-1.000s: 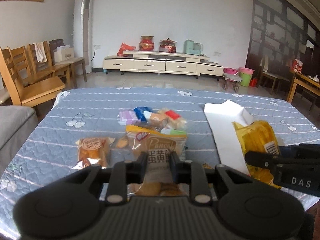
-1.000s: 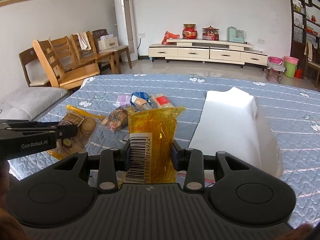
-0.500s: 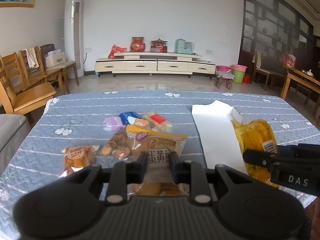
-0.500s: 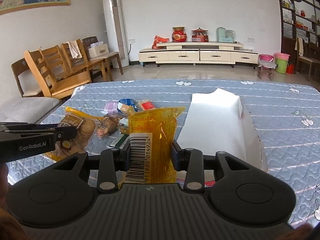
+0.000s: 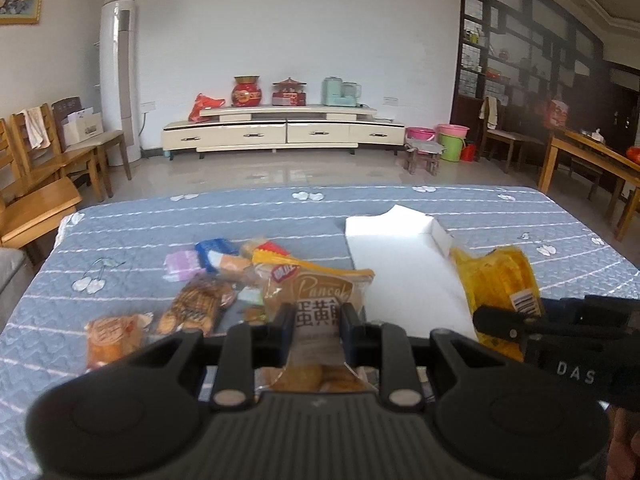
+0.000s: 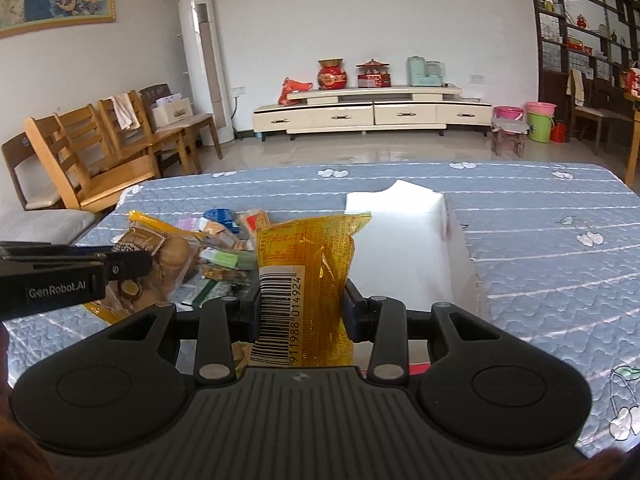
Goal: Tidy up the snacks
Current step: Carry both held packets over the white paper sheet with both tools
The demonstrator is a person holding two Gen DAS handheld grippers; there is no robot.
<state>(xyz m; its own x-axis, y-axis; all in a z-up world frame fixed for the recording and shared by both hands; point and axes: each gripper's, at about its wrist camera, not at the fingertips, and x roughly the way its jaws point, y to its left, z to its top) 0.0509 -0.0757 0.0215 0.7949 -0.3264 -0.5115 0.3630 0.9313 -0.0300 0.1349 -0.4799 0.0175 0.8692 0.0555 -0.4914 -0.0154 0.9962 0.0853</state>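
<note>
My left gripper (image 5: 318,322) is shut on a brown pancake packet (image 5: 320,300) and holds it above the blue tablecloth. My right gripper (image 6: 304,306) is shut on a yellow snack packet (image 6: 310,264) with a barcode, held upright just left of the white open box (image 6: 404,240). The yellow packet also shows at the right of the left wrist view (image 5: 496,280), beside the box (image 5: 400,256). A pile of several small snacks (image 5: 224,260) lies on the cloth left of the box. The left gripper and its pancake packet (image 6: 160,248) show at the left of the right wrist view.
An orange cake packet (image 5: 114,336) and a biscuit packet (image 5: 198,308) lie near the front left. Wooden chairs (image 6: 100,152) stand left of the table (image 6: 540,220). A TV cabinet (image 5: 284,132) stands at the far wall.
Both grippers have risen and pulled back a little with their packets held; the snack pile and box now sit lower and farther in view.
</note>
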